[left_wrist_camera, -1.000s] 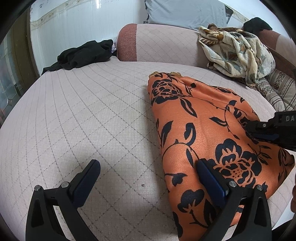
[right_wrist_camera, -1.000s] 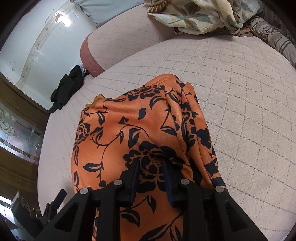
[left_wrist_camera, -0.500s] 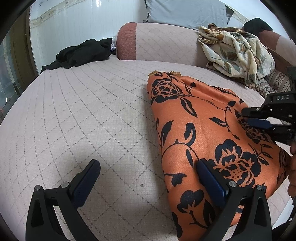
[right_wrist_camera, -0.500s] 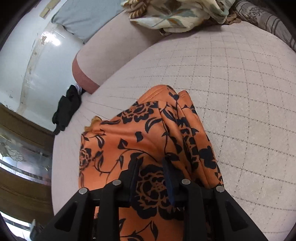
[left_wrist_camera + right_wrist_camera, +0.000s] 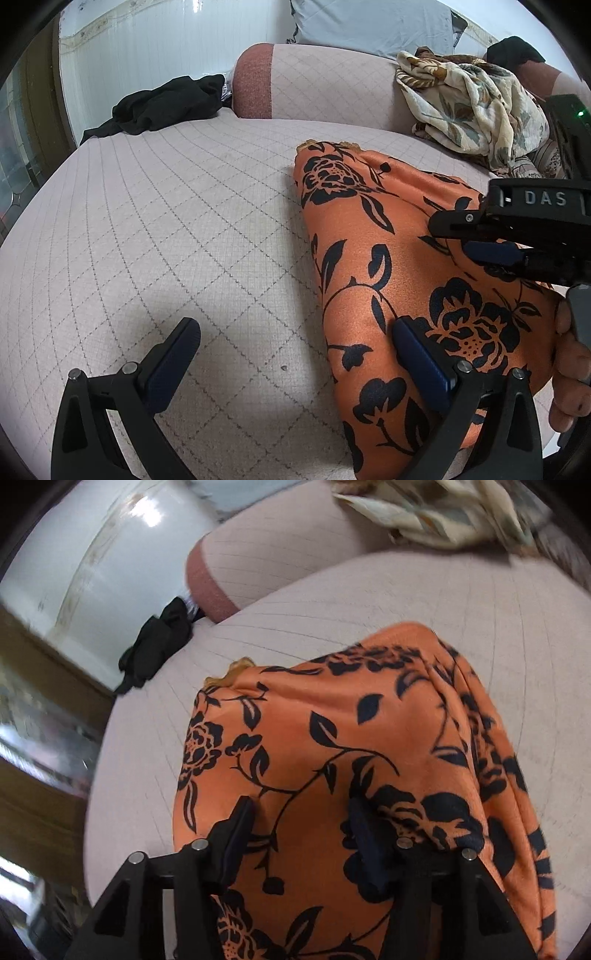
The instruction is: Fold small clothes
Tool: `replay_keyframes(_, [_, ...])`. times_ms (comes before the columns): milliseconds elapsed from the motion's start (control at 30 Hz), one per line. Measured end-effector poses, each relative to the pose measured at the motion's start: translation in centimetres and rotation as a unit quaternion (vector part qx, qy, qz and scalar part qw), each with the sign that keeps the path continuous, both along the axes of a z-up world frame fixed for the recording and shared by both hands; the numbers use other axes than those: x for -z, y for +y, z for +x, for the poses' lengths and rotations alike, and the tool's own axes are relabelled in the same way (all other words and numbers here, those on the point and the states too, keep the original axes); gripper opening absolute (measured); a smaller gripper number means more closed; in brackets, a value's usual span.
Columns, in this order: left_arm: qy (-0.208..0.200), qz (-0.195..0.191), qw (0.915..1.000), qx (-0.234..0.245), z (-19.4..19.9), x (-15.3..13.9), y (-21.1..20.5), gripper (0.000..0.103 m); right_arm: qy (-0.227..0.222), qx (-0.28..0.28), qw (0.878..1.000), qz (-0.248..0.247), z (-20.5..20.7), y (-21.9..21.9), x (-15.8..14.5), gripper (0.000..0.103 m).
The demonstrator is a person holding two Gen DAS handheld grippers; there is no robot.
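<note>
Now the right gripper is opening its fingers over the folded orange black-flowered garment lying right of centre on the quilted sofa seat; the left gripper is standing wide, gripping nothing. Withdrawing cleanly should avoid dragging the fold.

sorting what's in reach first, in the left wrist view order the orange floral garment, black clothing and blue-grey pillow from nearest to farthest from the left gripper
1. Orange floral garment: on the right of the view, under the right-hand finger of the left gripper.
2. Black clothing: bunched at the bed's far left edge.
3. Blue-grey pillow: top of the view, behind the bolster.
</note>
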State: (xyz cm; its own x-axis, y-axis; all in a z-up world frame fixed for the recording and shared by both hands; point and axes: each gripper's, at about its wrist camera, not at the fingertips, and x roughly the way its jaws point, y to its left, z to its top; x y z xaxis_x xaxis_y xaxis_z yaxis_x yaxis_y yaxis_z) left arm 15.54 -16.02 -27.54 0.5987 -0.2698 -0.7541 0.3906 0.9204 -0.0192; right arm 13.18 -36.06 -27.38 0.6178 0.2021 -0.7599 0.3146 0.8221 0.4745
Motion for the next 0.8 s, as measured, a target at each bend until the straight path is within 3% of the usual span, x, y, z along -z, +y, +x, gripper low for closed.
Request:
replay_keyframes(100, [0.001, -0.001, 1.0, 0.0, 0.0, 0.0, 0.1, 0.103, -0.006, -0.003, 1.0, 0.005, -0.6, 0.1, -0.4, 0.059])
replay_keyframes(333, [0.001, 0.004, 0.9999, 0.012, 0.2, -0.5, 0.0, 0.103, -0.07, 0.038, 0.996, 0.03, -4.1, -3.9, -3.0, 0.061])
replay_keyframes(433, [0.007, 0.025, 0.9985, 0.047, 0.7, -1.4, -0.4, 0.103, -0.074, 0.053, 0.995, 0.045, -5.0, -6.0, -3.2, 0.064])
replay_keyframes(500, [0.04, 0.024, 0.9956, 0.081, 1.6, -1.8, -0.6, 0.103, -0.071, 0.057, 0.994, 0.058, -5.5, -7.7, -2.9, 0.068])
replay_keyframes(567, [0.073, -0.003, 0.9913, 0.109, 2.5, -2.2, -0.2, 0.103, -0.068, 0.061, 0.992, 0.092, -6.5, -9.7, -2.2, 0.073])
replay_keyframes(667, [0.099, -0.035, 0.9876, 0.117, 3.9, -2.4, 0.6, 0.103, -0.064, 0.06, 0.988, 0.127, -7.4, -11.7, -1.1, 0.073])
replay_keyframes(800, [0.181, -0.069, 0.9706, 0.143, 5.9, -0.6, 0.5, 0.103, -0.051, 0.046, 0.985, 0.16, -7.9, -13.0, 0.3, 0.074])
